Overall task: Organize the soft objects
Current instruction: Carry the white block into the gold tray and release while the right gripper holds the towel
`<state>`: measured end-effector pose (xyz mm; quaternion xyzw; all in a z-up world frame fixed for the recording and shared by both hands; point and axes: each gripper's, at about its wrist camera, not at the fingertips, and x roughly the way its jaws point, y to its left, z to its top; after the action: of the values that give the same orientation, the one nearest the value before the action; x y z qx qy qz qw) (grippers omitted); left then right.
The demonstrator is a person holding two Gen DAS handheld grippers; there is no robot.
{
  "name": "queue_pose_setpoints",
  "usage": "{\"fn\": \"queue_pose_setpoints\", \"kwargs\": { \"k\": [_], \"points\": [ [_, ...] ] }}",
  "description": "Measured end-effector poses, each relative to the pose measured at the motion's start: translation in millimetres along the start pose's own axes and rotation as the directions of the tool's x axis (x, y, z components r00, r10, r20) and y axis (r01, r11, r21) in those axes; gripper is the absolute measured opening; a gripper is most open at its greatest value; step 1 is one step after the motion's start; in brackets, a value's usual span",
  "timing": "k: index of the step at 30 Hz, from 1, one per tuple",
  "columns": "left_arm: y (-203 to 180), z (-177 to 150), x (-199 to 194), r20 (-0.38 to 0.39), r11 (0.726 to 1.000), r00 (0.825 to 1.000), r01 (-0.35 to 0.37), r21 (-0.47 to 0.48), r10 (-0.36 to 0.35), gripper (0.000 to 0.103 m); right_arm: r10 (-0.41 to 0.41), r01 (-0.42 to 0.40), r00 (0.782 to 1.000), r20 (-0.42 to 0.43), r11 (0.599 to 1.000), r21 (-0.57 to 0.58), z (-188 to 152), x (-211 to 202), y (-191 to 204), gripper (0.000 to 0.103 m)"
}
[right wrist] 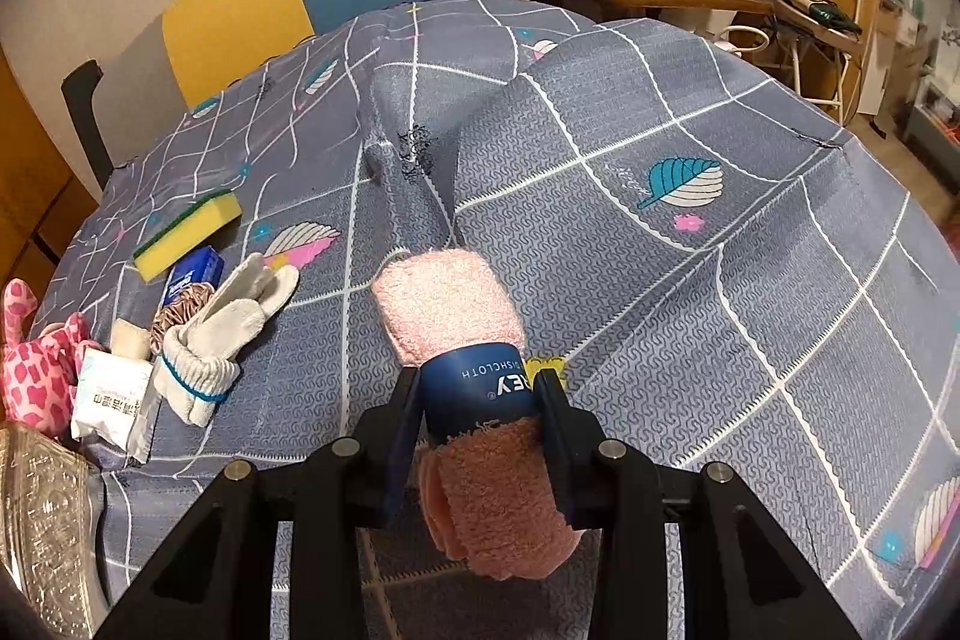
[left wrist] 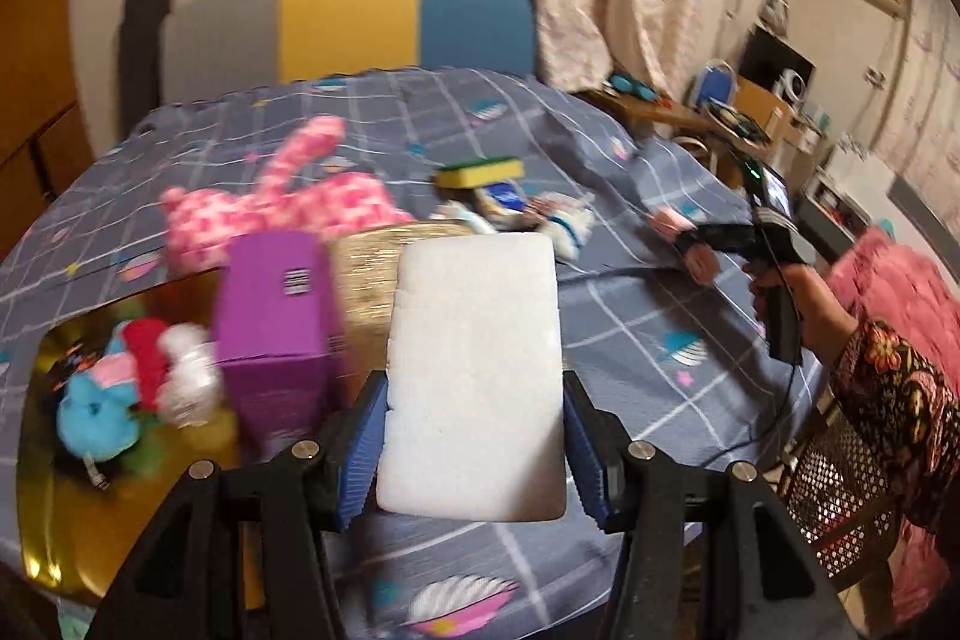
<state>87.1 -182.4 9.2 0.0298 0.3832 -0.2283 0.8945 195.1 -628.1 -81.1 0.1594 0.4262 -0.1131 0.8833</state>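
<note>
Two grips | left gripper (left wrist: pixel 474 451) pinched white sponge (left wrist: pixel 474 370) by its sides, light, squashy | right gripper (right wrist: pixel 480 436) clamped rolled pink dishcloth (right wrist: pixel 474 400) at paper band, soft

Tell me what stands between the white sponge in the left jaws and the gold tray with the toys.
The purple box stands upright at the gold tray's near edge, directly between the white sponge held by the left gripper and the small plush toys on the tray. Going around or over the box looks necessary.
</note>
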Motion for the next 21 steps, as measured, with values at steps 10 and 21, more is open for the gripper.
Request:
{"fn": "queue_pose_setpoints", "kwargs": {
  "k": [10, 21],
  "points": [
    [84, -33, -15, -0.033, 0.981, 0.992, -0.124, -0.148, 0.121, 0.055, -0.017, 0.017, 1.0, 0.002, 1.0, 0.005, -16, -16, 8, 0.038],
    [175, -74, -19, -0.103, 0.92, 0.962, -0.272, -0.281, 0.253, 0.055, -0.018, 0.018, 1.0, 0.007, 1.0, 0.015, -34, -39, 21, 0.038]
  ]
}}
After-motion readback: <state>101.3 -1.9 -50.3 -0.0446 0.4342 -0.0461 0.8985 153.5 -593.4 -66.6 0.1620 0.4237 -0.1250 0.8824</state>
